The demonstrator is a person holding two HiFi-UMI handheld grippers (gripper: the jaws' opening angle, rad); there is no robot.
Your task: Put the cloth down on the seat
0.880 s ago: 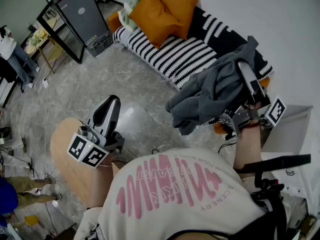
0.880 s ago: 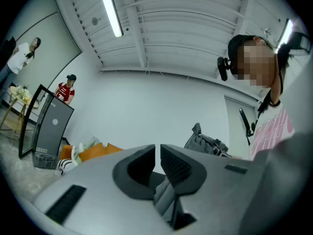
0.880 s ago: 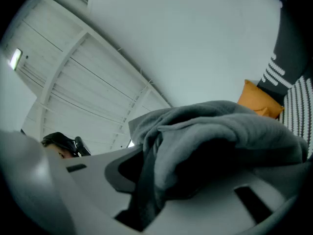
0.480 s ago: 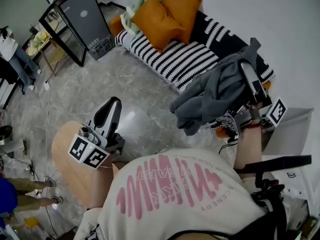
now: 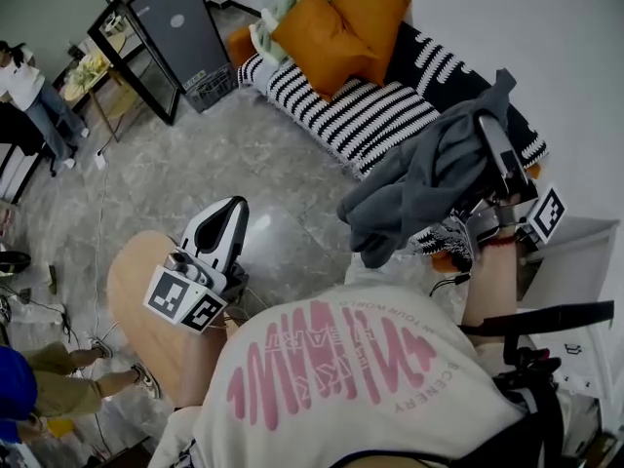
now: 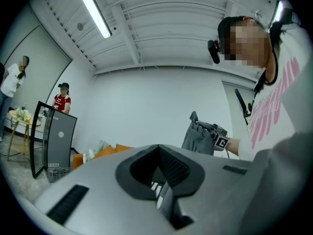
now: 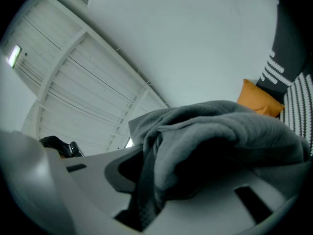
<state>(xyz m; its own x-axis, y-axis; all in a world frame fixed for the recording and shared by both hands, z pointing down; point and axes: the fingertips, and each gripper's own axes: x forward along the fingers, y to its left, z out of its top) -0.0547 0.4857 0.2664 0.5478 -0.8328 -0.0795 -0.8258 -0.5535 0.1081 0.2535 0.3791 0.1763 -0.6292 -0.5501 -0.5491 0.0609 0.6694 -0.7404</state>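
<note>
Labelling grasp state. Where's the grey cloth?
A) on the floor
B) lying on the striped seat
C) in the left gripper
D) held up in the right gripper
D: the grey cloth hangs bunched from the right gripper, whose jaws are closed on it, not laid on the striped seat.

hidden: pads of right gripper [image 5: 487, 135], under folds of grey cloth [image 5: 419, 188] | hidden: near end of striped sofa [image 5: 370, 115], behind that cloth | cut off: person [image 5: 39, 388] at lower left edge, legs only | part covered: round wooden table [image 5: 136, 300], under left gripper [image 5: 232, 214] | unreadable: label on dark cabinet [image 5: 180, 37]
</note>
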